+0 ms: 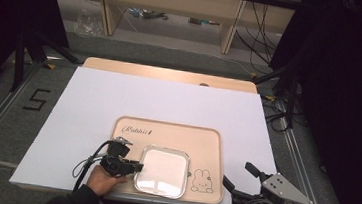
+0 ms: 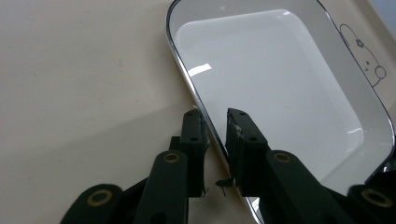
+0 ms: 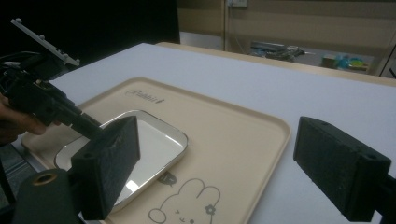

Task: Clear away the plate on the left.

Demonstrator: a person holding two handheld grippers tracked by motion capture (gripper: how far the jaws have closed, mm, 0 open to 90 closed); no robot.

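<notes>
Left gripper [image 2: 215,122] at the left rim of the metal dish [image 2: 280,84], right gripper [image 3: 233,172] idle beyond the right edge of the beige tray [image 1: 214,150].

Dish lying flat near the front middle of the tray, left of the printed rabbit [image 1: 202,180]. Left jaws narrow, straddling the raised rim with a slight gap on each side, not clamped. Right jaws wide, holding nothing. Step judged as release or regrip at the rim. Next move calls for either closing squarely on the thin rim or backing off leftward without nudging the dish.

White-topped table [image 1: 119,96], a beige rabbit-printed tray [image 1: 166,130] flat on its near half.
</notes>
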